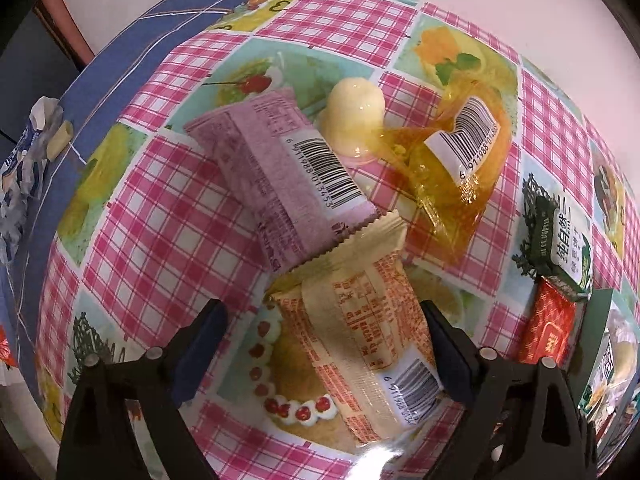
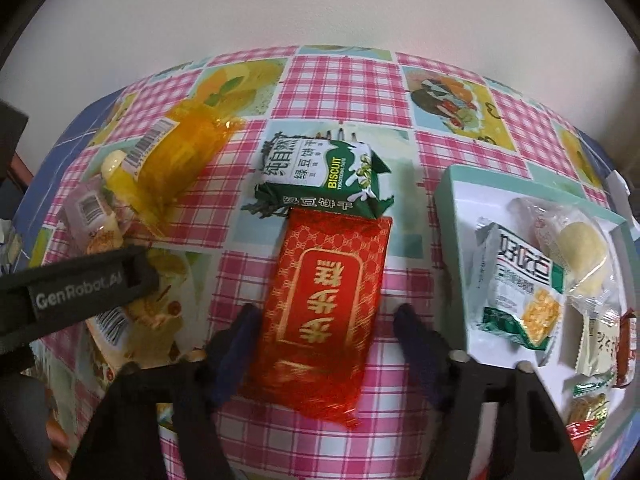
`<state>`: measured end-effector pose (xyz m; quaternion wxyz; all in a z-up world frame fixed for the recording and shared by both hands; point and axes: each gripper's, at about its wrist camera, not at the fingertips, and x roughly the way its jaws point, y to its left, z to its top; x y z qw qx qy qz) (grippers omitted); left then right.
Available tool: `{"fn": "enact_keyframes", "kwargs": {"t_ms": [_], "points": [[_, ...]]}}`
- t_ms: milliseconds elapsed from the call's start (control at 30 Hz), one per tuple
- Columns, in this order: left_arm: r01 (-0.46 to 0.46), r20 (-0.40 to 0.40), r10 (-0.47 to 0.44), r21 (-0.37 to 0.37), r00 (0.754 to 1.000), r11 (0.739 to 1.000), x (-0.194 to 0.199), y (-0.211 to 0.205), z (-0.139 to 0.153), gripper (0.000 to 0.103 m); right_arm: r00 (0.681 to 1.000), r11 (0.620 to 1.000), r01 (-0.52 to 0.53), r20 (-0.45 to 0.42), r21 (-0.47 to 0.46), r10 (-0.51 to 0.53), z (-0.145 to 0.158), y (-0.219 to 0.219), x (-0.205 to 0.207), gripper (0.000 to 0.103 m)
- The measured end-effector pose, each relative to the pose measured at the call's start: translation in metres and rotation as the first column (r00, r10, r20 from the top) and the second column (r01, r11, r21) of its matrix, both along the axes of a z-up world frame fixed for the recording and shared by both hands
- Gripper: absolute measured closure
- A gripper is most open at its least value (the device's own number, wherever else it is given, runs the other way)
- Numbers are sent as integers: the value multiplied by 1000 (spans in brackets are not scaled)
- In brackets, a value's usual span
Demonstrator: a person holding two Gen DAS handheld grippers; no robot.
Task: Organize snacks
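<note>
Jaws of left gripper (image 1: 324, 344) stood wide, straddling a cream printed foil snack packet (image 1: 360, 344), neither finger touching. Right gripper (image 2: 324, 330) likewise gaped around a red gold-patterned cake wrapper (image 2: 320, 316), unclamped.

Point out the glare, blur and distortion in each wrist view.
Left wrist: glare on the cream packet at the bottom edge; fisheye bulges the tablecloth. Right wrist: the red packet smears near the open right gripper; the tray edges bow.
</note>
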<state>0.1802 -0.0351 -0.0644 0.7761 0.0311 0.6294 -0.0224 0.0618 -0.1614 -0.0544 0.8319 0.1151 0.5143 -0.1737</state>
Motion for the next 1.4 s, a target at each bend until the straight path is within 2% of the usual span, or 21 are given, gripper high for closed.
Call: {"fn": "enact_keyframes", "kwargs": {"t_ms": [67,100,133,367,700,1033,1100,1300,1333,1400], "points": [[14,17,-14,-5,1000,1000,-7,12,7,29,1000,1000,-1,-1,4,1,0,-1,-1,48],[25,22,-24,-8,999,1000,-9,12,9,34,1000,1000,-2,-2,2,2,0,-1,-2,48],[35,23,-34,-11,999,999,-10,12,11,45,1000,1000,-2,-2,0,2,0,0,-2,50],[68,9,-68,-39,998,997,-27,14,15,58,1000,1000,-14,-20,6,14,0,3,-9,52],[64,-31,-69,-126,997,990,-72,23,27,61,1000,996,-3,-15,88,4,11,1,-31,53],[122,65,-114,-154,991,980,-102,31,81,61,997,993,23,71,113,-31,53,-3,-55,54],[137,82,-126,-153,989,979,-102,21,94,61,996,993,30,83,118,-40,61,-3,-62,54],[199,128,-182,-136,975,970,-117,4,111,61,993,989,63,93,131,-76,74,-6,-82,53],[146,146,-127,-127,981,981,-115,1,109,61,992,988,72,92,135,-85,75,-9,-85,53],[165,156,-145,-124,977,978,-118,-8,110,61,990,984,99,90,145,-112,76,-19,-92,53]]}}
